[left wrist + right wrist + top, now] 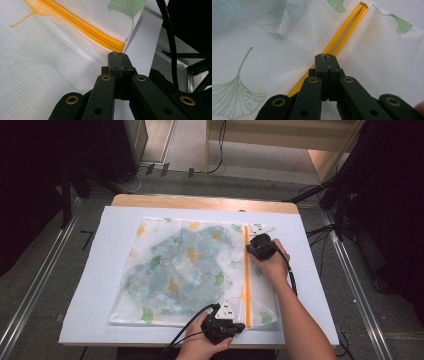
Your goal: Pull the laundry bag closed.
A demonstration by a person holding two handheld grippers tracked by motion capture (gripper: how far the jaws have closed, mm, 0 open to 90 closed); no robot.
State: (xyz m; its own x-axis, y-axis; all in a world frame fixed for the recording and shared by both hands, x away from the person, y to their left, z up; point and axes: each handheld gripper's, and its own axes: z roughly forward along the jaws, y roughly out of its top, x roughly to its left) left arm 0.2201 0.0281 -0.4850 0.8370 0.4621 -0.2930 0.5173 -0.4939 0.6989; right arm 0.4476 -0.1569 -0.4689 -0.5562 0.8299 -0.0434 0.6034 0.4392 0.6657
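Across the middle of the high view lies the mesh zipper bag [185, 270], flat on a white sheet [95, 285]. Lower centre, the left gripper [226, 322], jaws pressed together, pins fabric at the near end of the orange zipper [246, 270], likely anchoring it. Right of centre, the right gripper [257, 247], jaws pressed together too, sits on the zipper track, seemingly pinching the slider. Open track runs both ways; bare sheet borders the bag.

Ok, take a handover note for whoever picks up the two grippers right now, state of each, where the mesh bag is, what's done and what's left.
Left gripper: shut, at the near end of the orange zipper, pinning the mesh bag.
Right gripper: shut on the zipper line toward its far end; whether it has the pull, I can't tell.
Bag lies flat on the white sheet, patterned fabric inside.
Done: both grippers placed.
Left: probably run the zipper along.
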